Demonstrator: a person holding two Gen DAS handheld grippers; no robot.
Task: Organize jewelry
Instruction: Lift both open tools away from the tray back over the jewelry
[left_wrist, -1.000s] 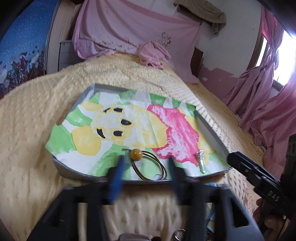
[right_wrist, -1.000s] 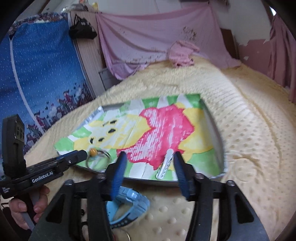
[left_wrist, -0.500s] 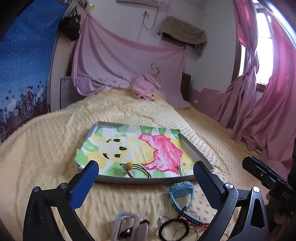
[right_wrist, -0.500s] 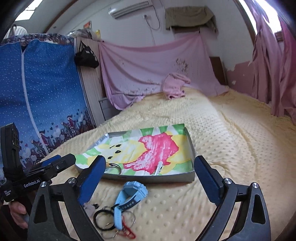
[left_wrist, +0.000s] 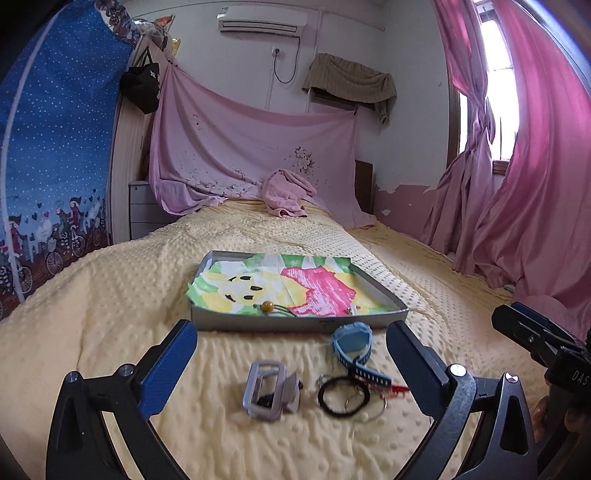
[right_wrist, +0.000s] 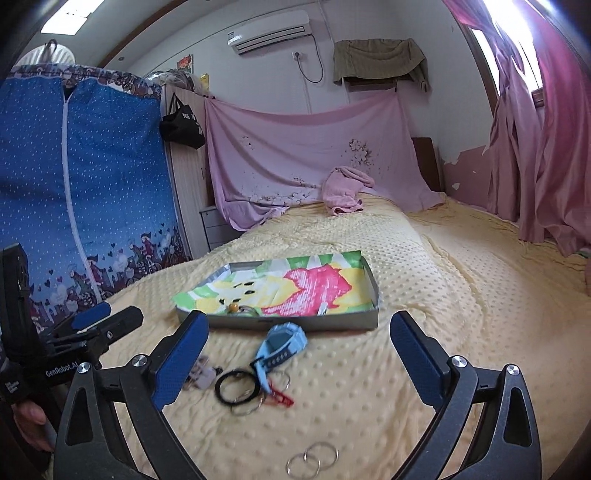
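A shallow grey tray (left_wrist: 295, 324) lined with a colourful drawing lies on the yellow bedspread; it also shows in the right wrist view (right_wrist: 332, 322). Inside it are a cord bracelet with an amber bead (left_wrist: 267, 305) and a small clear hair clip (left_wrist: 353, 309). In front of the tray lie a blue watch (left_wrist: 351, 338), a grey buckle (left_wrist: 269, 389), a black hair tie (left_wrist: 341, 397), metal rings and a red clip (right_wrist: 279, 398). Two linked metal rings (right_wrist: 314, 458) lie closer to me. My left gripper (left_wrist: 290, 363) and right gripper (right_wrist: 299, 354) are both open and empty, held above the loose items.
The yellow dotted bedspread (left_wrist: 110, 314) covers the whole bed. A pink cloth (left_wrist: 286, 195) lies at the far end under a hung pink sheet. Pink curtains (left_wrist: 535, 184) hang on the right, a blue wardrobe cover (right_wrist: 92, 184) on the left.
Both grippers have opened wide and pulled back from the tray towards me, so the loose items in front of the tray have come into view.
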